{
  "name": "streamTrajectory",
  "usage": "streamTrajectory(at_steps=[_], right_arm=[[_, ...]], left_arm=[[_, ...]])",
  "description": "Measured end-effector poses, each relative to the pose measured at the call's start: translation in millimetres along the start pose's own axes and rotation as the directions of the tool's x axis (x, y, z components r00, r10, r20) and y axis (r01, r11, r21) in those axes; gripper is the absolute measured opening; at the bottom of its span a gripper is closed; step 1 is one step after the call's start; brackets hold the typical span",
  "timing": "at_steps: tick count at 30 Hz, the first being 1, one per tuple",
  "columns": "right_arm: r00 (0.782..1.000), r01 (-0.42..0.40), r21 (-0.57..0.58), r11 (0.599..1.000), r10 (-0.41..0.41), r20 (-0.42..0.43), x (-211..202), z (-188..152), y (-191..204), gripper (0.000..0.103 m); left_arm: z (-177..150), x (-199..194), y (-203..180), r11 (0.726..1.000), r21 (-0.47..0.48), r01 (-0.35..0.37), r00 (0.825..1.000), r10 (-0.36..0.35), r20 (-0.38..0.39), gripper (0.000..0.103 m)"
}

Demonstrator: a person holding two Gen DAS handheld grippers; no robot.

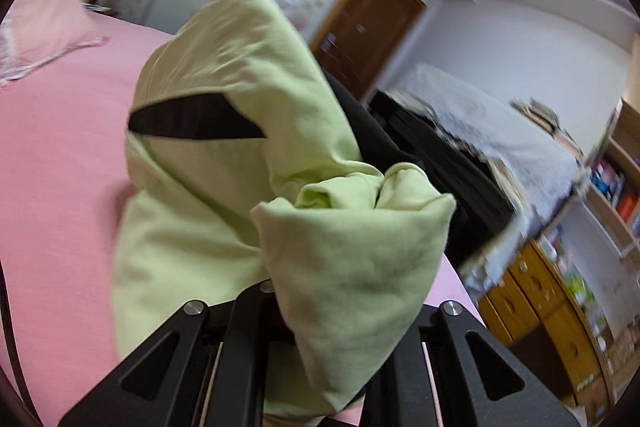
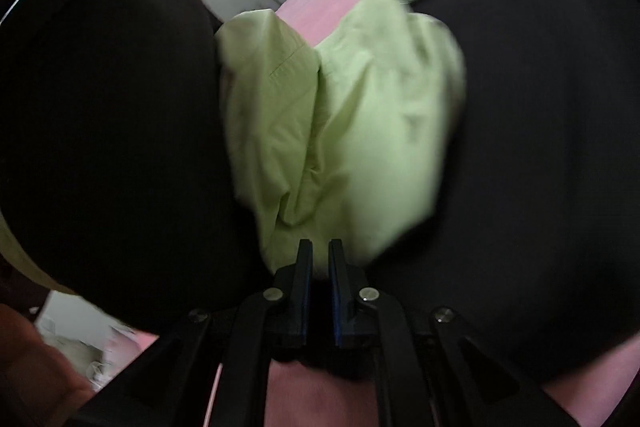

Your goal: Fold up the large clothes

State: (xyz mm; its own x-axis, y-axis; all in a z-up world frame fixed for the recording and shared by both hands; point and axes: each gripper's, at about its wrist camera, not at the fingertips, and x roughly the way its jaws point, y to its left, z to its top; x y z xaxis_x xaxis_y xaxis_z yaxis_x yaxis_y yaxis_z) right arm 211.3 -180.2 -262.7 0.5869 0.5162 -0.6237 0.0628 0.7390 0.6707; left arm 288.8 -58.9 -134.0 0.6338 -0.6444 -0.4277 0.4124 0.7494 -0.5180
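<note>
Left gripper [image 1: 320, 347]: closed on light-green cotton garment with black panels [image 1: 224, 155], lifted bunched above pink bedsheet [image 1: 52, 163]. Right gripper [image 2: 320, 259]: fingers nearly together, green fold directly ahead; grip on cloth not determinable. Frames blurred.

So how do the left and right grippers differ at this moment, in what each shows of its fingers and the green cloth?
The left gripper has its fingertips buried under a bunched fold of the light green garment, which drapes over them; the right gripper shows both fingertips bare, nearly together. The left gripper's cloth is lifted above the pink bed sheet; the right gripper's fingertips sit at the garment's lower edge, and blur hides whether they pinch it. Both are shut.
</note>
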Motion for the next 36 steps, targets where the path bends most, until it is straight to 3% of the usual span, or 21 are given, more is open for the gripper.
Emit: streamTrajectory(at_steps=[5,9,13,21,23,25,28,29,33,36], right_arm=[[0.993,0.101,0.059,0.993,-0.104,0.057,-54.5,-0.8,-35.5,0.004],[0.963,0.234,0.027,0.972,-0.235,0.134,-107.6,-3.2,-54.2,0.004],[0.911,0.38,0.008,0.925,-0.376,0.169,-132.8,0.2,-62.3,0.007],[0.885,0.41,0.12,0.904,-0.427,0.185,-147.4,6.5,-87.0,0.007],[0.881,0.416,0.119,0.901,-0.432,0.191,-149.4,2.2,-84.0,0.007],[0.876,0.428,0.114,0.897,-0.442,0.191,-146.9,-4.7,-73.2,0.007],[0.869,0.444,0.107,0.89,-0.457,0.19,-148.5,-6.2,-69.2,0.007],[0.867,0.449,0.104,0.887,-0.461,0.19,-150.5,-5.3,-67.7,0.007],[0.859,0.455,0.115,0.883,-0.469,0.204,-164.1,-2.8,-68.3,0.007],[0.858,0.444,0.126,0.887,-0.461,0.225,-173.1,1.3,-63.7,0.007]], left_arm=[[-22.7,41.8,-47.0,0.996,0.069,0.062,0.993,-0.055,-0.106,0.009],[-46.9,73.4,-61.5,0.995,0.06,0.075,0.979,-0.063,-0.193,0.009],[-80.8,89.3,-71.4,0.994,0.089,0.058,0.97,-0.035,-0.24,0.009],[-97.6,99.0,-103.3,0.975,0.217,0.051,0.966,0.007,-0.259,0.01],[-109.5,112.2,-99.3,0.969,0.246,0.013,0.95,0.064,-0.305,0.01],[-125.2,126.1,-83.5,0.973,0.228,-0.027,0.921,0.112,-0.372,0.011],[-129.6,121.0,-75.3,0.975,0.219,-0.026,0.925,0.107,-0.365,0.014],[-128.9,119.1,-76.6,0.974,0.225,-0.022,0.924,0.105,-0.366,0.018],[-120.4,108.0,-85.2,0.986,0.15,0.074,0.913,-0.006,-0.408,0.071],[-107.6,79.6,-93.2,0.986,0.107,0.129,0.919,-0.078,-0.387,0.077]])
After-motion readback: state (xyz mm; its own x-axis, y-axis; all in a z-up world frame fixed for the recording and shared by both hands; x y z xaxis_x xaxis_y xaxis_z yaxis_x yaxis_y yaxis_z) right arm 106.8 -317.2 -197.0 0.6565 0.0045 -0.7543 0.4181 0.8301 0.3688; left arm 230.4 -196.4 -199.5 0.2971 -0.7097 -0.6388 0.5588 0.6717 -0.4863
